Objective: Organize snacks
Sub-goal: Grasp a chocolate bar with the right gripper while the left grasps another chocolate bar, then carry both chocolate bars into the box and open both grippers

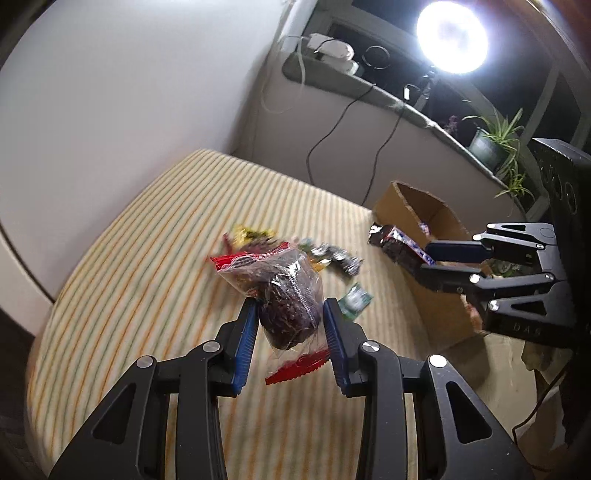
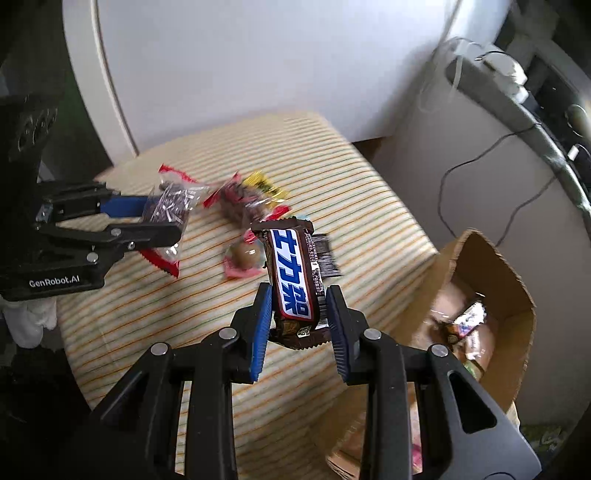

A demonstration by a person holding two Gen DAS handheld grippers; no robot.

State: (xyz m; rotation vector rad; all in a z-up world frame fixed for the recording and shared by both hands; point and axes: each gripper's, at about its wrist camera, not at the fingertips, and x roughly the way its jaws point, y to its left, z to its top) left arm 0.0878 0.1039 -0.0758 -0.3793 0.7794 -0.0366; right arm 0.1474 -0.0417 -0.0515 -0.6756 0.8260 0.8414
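1. Both tools are loaded and off the surface. The left gripper (image 1: 290, 321) is clamped on a clear bag (image 1: 286, 295) with red crimped ends and something dark inside, held up above the striped cushion (image 1: 147, 258).
2. The right gripper (image 2: 297, 321) is pinched on a brown candy bar (image 2: 293, 280) with white and blue lettering, lifted clear of the cushion, with the cardboard box (image 2: 517, 295) just off to its right.
3. Some of the job looks done: the box already holds several wrapped snacks (image 2: 465, 328), so the sorting is under way.
4. Plenty is left. On the cushion there lie a yellow packet (image 2: 264, 184), a red-ended clear bag (image 2: 236, 203), a round brown sweet in pink wrap (image 2: 245, 256) and a dark foil packet (image 2: 327, 254) behind the bar, all close together.
5. By the look of it, both held items go to the box next, then the loose pile.
6. Hard to read: the pile is smeared by motion blur in both views, so the exact count of loose pieces cannot be told.
7. The box bottom is only partly seen; how full it is cannot be judged.
8. The lamp (image 1: 450, 35) glares white and washes out the ledge near it.
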